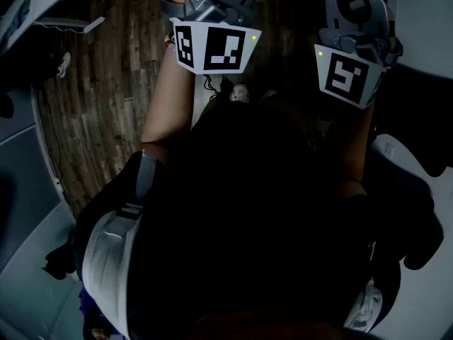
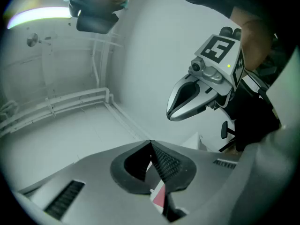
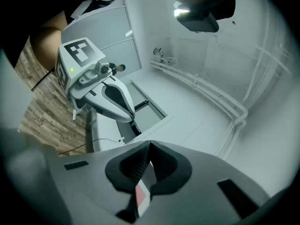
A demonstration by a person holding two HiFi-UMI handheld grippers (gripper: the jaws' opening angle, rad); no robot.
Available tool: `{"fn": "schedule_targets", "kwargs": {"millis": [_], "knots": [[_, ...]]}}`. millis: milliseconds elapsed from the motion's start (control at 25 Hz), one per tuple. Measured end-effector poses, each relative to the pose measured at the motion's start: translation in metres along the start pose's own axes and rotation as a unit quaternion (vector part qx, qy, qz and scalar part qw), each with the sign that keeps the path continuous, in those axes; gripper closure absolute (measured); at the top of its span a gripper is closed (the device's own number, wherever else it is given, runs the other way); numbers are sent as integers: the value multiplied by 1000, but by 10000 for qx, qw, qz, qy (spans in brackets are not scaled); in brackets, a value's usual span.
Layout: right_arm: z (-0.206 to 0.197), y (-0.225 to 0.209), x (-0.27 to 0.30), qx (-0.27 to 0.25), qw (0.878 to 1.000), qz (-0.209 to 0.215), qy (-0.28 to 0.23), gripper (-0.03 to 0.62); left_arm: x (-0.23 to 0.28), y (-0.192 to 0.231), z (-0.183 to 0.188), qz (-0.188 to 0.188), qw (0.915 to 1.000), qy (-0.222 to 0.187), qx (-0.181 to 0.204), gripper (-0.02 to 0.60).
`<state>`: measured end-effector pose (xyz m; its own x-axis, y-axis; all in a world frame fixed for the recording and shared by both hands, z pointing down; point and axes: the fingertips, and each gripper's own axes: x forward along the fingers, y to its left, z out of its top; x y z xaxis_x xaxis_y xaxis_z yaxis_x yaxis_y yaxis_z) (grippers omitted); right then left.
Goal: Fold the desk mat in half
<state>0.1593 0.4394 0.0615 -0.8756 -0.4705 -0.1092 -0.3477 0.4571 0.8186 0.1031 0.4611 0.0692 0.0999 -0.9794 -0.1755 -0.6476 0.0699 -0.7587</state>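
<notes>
- Wooden floor (image 1: 99, 112) lies below me, with no desk mat on it. No view shows one, so I judge the folding not yet started.
- My left gripper (image 2: 151, 144) and right gripper (image 3: 149, 146) have their jaws closed together, empty.
- Beyond them is only white wall (image 2: 154, 55).

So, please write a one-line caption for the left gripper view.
Left gripper, jaws together and empty, facing a white wall; right gripper in the air beside it.

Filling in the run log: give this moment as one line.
left tool: shut, empty | right tool: shut, empty | both held up, side by side | mat: not in view
</notes>
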Motion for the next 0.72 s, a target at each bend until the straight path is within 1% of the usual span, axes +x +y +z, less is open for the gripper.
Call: {"fn": "schedule_targets", "kwargs": {"millis": [360, 640, 720], "knots": [[11, 3, 4, -15, 10000, -27, -39, 565, -7, 9, -3, 23, 10000, -23, -55, 569], [15, 6, 3, -102, 9999, -32, -16, 565, -12, 12, -1, 23, 10000, -53, -12, 569], [13, 7, 3, -202, 9998, -35, 26, 565, -12, 13, -1, 31, 10000, -70, -4, 569]]}}
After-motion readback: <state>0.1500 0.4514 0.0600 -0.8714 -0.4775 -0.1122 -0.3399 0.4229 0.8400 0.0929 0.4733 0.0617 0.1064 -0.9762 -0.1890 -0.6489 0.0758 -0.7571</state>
